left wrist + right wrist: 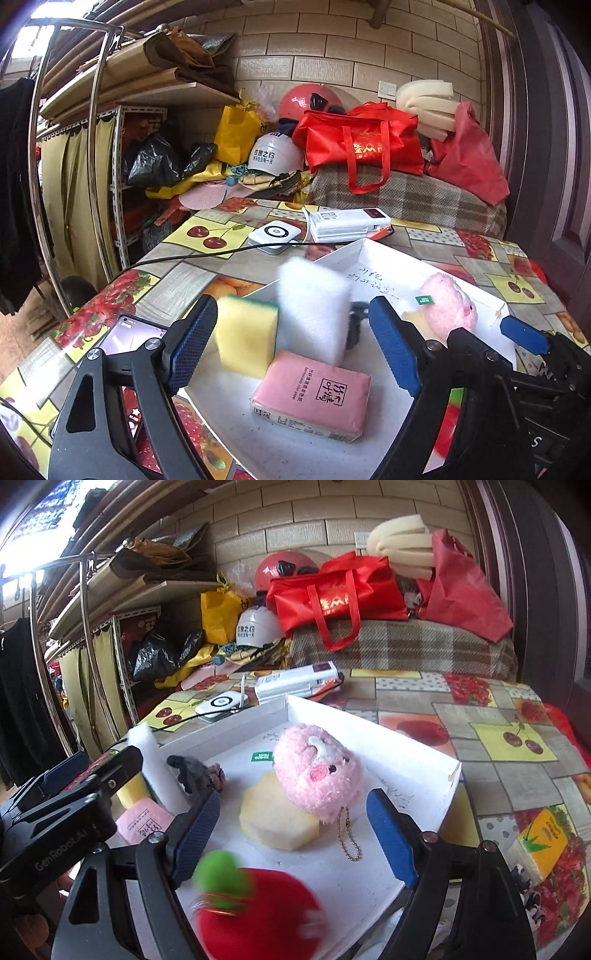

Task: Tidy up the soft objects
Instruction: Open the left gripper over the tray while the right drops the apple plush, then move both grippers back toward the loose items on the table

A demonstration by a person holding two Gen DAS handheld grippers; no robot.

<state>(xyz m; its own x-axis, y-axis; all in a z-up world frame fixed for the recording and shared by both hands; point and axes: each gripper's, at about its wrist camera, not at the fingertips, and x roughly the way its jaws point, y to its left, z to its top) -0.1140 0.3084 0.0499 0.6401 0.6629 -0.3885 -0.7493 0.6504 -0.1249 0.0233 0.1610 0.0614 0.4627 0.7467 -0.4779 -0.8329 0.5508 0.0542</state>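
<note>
A white tray [391, 266] on the table holds the soft things. My left gripper [295, 345] is open above its near corner. Between its jaws, touched by neither pad, stands a blurred white sponge [314, 306]. To its left leans a yellow sponge with a green top [247, 332], and a pink tissue pack [314, 395] lies in front. My right gripper [295, 836] is open over the tray too. A blurred red plush apple with a green leaf [258, 912] lies low between its jaws, untouched. Ahead are a pink plush toy [317, 771] and a pale hexagonal sponge [277, 819].
A dark hair tie [199, 771] lies in the tray. A yellow tissue pack [543, 845] lies on the tablecloth at right. A phone [129, 332] sits left of the tray, power banks [347, 221] and a cable behind it. Bags and helmets pile up at the back.
</note>
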